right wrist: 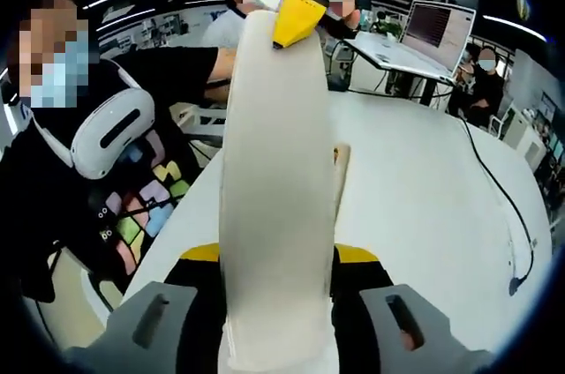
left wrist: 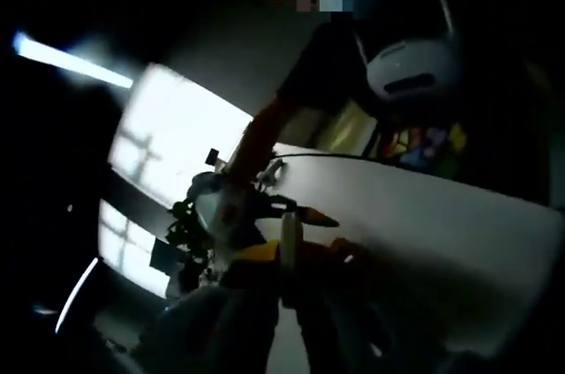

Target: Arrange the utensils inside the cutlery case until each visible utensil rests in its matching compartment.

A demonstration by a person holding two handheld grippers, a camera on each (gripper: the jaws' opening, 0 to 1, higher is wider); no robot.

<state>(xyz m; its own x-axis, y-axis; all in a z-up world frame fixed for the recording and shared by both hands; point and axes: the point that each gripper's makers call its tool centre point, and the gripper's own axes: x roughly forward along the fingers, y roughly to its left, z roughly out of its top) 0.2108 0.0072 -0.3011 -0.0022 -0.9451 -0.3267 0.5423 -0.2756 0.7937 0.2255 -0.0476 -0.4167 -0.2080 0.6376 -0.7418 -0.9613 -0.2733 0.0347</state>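
Right hand-held gripper (right wrist: pixel 281 303) grasps a cream cutlery case (right wrist: pixel 278 171) (penguin-faced, pointing to 12 o'clock) above the white counter (right wrist: pixel 424 180); left hand-held gripper (left wrist: pixel 287 290) grip: cannot tell.

1. No words, brand names, numbers or signs can be read in the left gripper view; it is dark and blurred.
2. In the right gripper view the laptop screen (right wrist: pixel 439 26) carries lines of content, too small to read.
3. The coloured patches on the person's dark top (right wrist: pixel 146 206) form no legible letters.
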